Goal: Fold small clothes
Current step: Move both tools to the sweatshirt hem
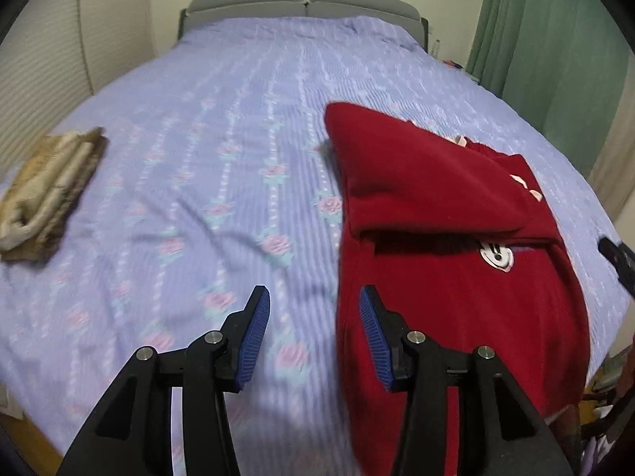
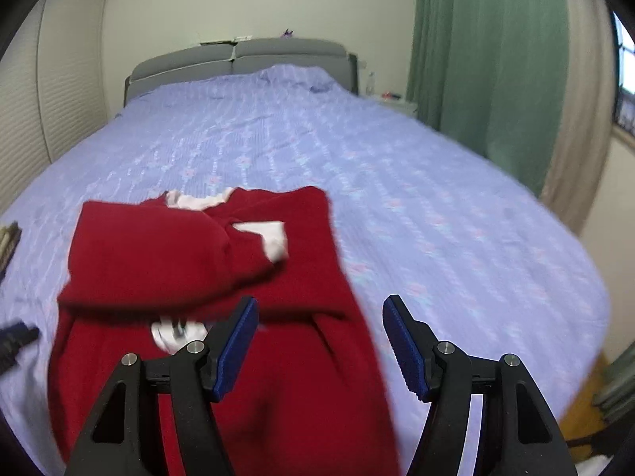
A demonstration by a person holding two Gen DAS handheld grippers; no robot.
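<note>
Left gripper point(image 1: 313, 333) at bottom centre of its view: jaws wide apart, holding nothing, above the bedspread point(image 1: 206, 158) with one finger over the edge of the red top point(image 1: 448, 261). Right gripper point(image 2: 319, 341) bottom centre of its view: jaws also wide, empty, straddling the red top's point(image 2: 238, 277) right edge. Top lies lower right on the bed, sleeves folded across. Folded beige cloth point(image 1: 47, 194) at far left. No containers visible.

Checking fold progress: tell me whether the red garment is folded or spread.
Partly folded: the red garment has sleeves folded across its chest, the lower body still extended flat on the bed.
</note>
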